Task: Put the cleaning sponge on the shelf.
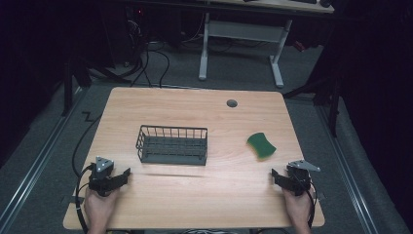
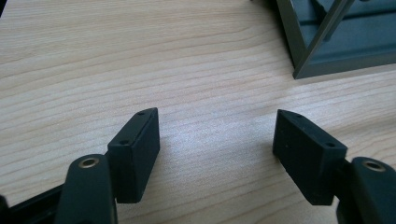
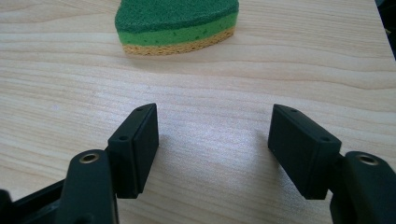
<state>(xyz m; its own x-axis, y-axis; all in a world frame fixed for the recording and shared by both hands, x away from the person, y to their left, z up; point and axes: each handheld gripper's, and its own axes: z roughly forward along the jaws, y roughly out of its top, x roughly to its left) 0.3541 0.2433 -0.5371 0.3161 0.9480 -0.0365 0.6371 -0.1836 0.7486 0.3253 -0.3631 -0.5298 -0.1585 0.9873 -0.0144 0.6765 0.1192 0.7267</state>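
The green sponge lies flat on the wooden table, right of the wire basket, near the right gripper whose jaws stand wide and empty, like the left gripper.

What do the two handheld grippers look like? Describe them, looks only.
The left gripper and right gripper are matte black, each topped by a grey three-cornered plate. A black cable trails from the left one. In the gripper views each ends in two blocky rectangular fingers with small screw holes, hinged on arms with brass-coloured pivots. No sleeves are visible.
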